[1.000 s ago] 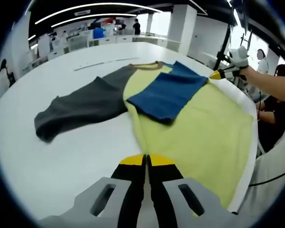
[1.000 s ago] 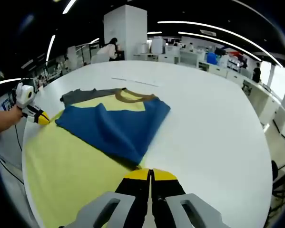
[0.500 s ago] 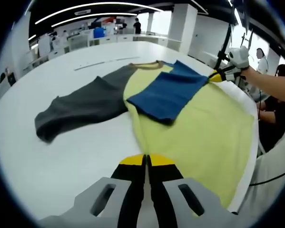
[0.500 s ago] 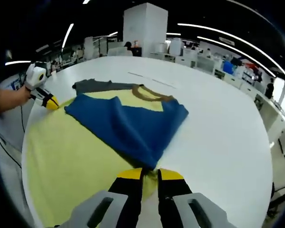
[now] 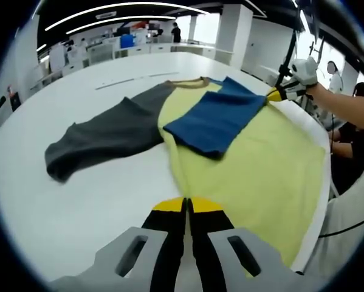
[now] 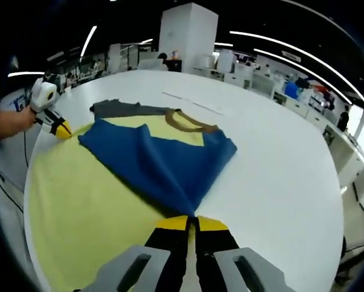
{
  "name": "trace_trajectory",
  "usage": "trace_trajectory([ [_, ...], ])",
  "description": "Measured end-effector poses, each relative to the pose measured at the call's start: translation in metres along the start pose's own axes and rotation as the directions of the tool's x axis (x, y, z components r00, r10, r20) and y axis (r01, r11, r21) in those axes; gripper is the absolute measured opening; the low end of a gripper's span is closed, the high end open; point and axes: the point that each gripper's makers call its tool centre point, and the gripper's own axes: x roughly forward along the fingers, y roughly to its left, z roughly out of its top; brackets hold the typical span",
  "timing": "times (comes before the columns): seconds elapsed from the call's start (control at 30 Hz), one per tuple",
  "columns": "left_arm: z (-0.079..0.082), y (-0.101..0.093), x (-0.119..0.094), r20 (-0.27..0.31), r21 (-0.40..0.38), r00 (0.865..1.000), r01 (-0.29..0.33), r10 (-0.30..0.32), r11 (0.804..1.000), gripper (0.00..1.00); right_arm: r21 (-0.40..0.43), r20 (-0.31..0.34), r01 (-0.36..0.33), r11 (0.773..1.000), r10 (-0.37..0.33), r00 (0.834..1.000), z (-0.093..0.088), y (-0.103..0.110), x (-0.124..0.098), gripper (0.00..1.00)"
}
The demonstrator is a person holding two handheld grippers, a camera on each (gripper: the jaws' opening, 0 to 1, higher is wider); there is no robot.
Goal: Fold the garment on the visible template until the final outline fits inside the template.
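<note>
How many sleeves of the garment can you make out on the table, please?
2. The grey sleeve lies spread out to the side on the white table; the blue sleeve is folded over the yellow body. None looks hidden.

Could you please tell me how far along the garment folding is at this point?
Done: the blue sleeve lies folded across the yellow shirt body. In hand: the right tool is shut at that sleeve's tip; whether it grips is unclear. The left tool is shut near the hem. Left: the dark grey sleeve lies spread flat on the white table, and the body is unfolded.
</note>
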Motion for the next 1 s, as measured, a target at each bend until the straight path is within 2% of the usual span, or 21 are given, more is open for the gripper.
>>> trace_trajectory([
  [0.4,0.000,0.001,0.000,0.004,-0.012,1.000,-0.008,0.008,1.000,0.00,0.081,0.009,0.020,0.996,-0.021,1.000,-0.008,-0.007,-0.003,0.00],
  [0.67,0.000,0.001,0.000,0.006,-0.017,1.000,-0.009,0.009,1.000,0.00,0.101,0.016,0.037,0.994,-0.039,0.999,-0.010,-0.012,-0.005,0.00],
  [1.0,0.003,0.000,-0.001,0.022,-0.011,1.000,-0.001,0.002,1.000,0.00,0.099,0.012,0.024,0.995,-0.026,1.000,-0.015,-0.007,-0.003,0.00],
])
